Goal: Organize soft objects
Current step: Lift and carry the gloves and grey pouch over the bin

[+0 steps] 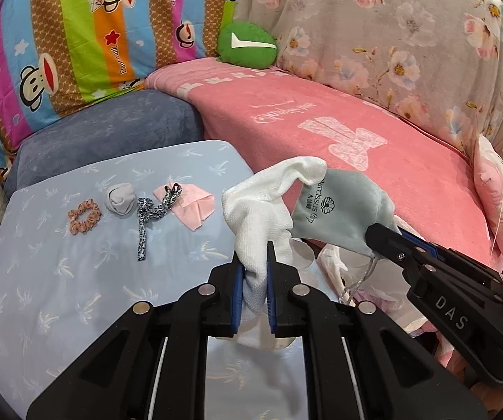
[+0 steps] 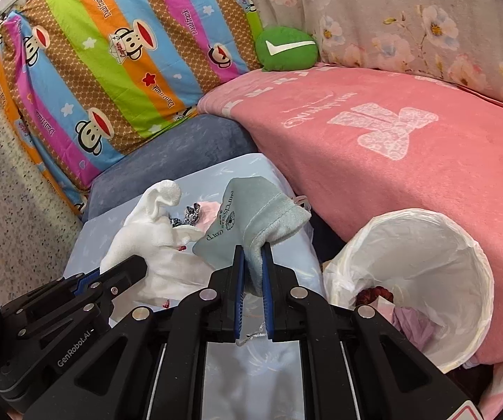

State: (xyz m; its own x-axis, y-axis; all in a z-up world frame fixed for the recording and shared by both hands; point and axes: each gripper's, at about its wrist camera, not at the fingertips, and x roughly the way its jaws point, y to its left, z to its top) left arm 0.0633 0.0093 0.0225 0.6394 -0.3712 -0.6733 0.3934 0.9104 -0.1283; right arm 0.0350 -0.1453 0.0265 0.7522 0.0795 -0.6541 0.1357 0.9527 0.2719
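White sock (image 1: 262, 217) clamped in left gripper (image 1: 254, 292), grey pouch (image 2: 251, 217) in right gripper (image 2: 252, 292), both held above the table (image 1: 76, 297). Bin (image 2: 461, 245) part-filled; scrunchie (image 1: 84, 217), cord (image 1: 153, 217) and pink cloth (image 1: 195, 206) remain.

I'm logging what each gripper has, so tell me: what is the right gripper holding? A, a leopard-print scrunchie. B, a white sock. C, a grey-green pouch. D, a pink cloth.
C: the right gripper is shut on the grey-green pouch, while the left gripper pinches the white sock.
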